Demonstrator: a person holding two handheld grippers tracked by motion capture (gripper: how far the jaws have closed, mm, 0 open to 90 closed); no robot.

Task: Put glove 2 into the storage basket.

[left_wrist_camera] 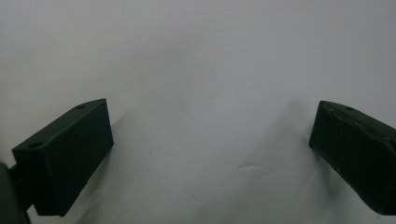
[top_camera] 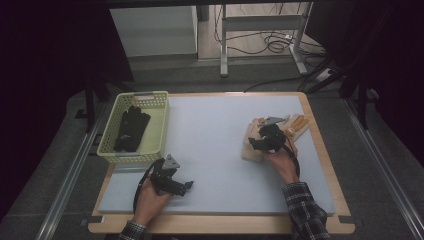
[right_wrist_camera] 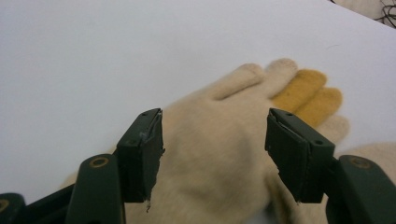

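Cream knit glove point(right_wrist_camera: 219, 154) lies flat on counter point(top_camera: 215, 140) at right side, orange fingertips beneath. Right tongs point(right_wrist_camera: 215, 149) hover over it, jaws apart, not pressing. Left tongs point(left_wrist_camera: 210, 154) spread wide above bare mat near yellow basket point(top_camera: 159, 125) holding black glove point(top_camera: 131, 129).

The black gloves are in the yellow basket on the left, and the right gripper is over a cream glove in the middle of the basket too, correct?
Not quite. The cream glove lies on the grey mat at the right, outside the yellow basket, as the high view shows. The black gloves are in the basket.
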